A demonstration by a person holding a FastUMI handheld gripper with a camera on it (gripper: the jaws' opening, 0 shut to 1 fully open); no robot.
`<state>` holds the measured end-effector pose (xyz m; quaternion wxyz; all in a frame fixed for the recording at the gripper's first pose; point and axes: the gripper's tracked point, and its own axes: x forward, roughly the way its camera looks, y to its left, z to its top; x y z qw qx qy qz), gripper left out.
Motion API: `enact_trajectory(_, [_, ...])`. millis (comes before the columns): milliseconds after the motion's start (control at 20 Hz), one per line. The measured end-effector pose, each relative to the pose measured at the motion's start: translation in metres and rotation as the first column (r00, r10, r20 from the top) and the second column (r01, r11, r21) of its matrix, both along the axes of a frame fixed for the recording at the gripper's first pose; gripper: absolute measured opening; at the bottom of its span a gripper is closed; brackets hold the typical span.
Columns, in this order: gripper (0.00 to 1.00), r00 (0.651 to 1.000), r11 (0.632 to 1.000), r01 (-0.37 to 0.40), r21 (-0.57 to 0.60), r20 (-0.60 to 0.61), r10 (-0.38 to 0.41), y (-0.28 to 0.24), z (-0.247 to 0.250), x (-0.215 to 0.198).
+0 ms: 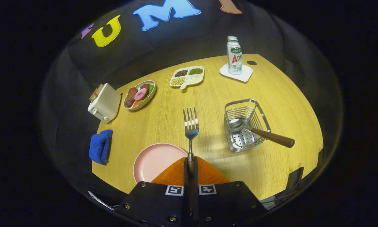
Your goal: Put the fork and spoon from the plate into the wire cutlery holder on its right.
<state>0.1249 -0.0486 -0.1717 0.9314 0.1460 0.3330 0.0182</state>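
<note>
Gripper [190,164] clamping fork [191,126], holder [246,126] right.

Wooden table [280,104] with plate [151,160], holder [247,126]

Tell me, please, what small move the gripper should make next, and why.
Probably carry the fork sideways toward the wire cutlery holder. The gripper is shut on the fork's handle, its tines pointing ahead above the table, past the pink plate. The spoon already lies in the holder, with its handle sticking out over the rim, so only the fork remains.
</note>
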Motion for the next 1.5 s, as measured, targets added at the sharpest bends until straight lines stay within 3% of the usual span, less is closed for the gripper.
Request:
enact_trajectory(500, [0.04, 0.996, 0.997, 0.081, -0.002, -0.035, -0.081, -0.056, 0.0, -0.013])
enact_trajectory(1500, [0.07, 0.983, 0.995, 0.09, -0.041, -0.158, -0.096, -0.07, -0.018, -0.017])
